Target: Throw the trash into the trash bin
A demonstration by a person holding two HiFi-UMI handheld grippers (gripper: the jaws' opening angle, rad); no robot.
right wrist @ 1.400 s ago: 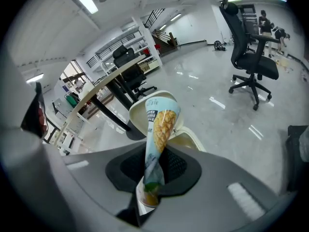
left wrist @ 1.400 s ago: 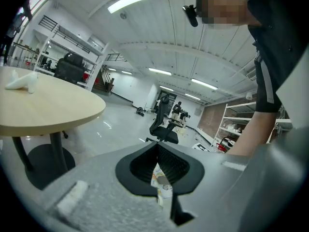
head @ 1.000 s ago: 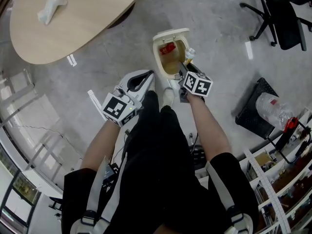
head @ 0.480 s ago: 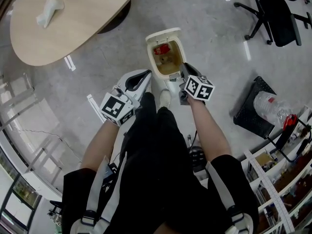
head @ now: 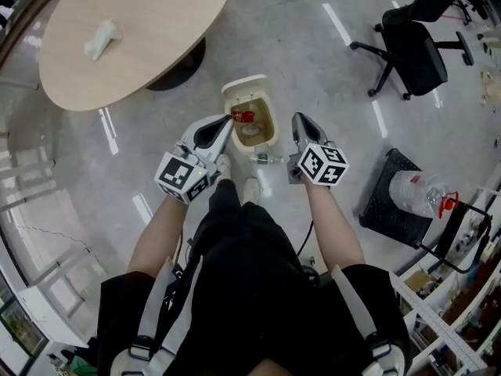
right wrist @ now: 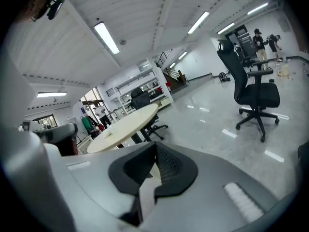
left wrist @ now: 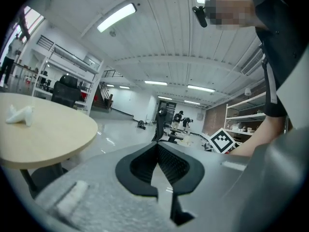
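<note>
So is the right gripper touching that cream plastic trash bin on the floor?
Apart. The head view shows bare grey floor between the right gripper and the cream plastic trash bin.

This is an open-plan office-cum-lab. It has a polished grey floor (head: 313,53) and an oval wooden tabletop (head: 141,37) ahead-left of the left gripper (head: 225,121). A black swivel chair (head: 415,53) stands ahead-right of the right gripper (head: 300,121), with cluttered storage shelves (head: 458,312) to that gripper's right. Strip lights (left wrist: 116,17) run along a white panelled ceiling (left wrist: 169,33).
</note>
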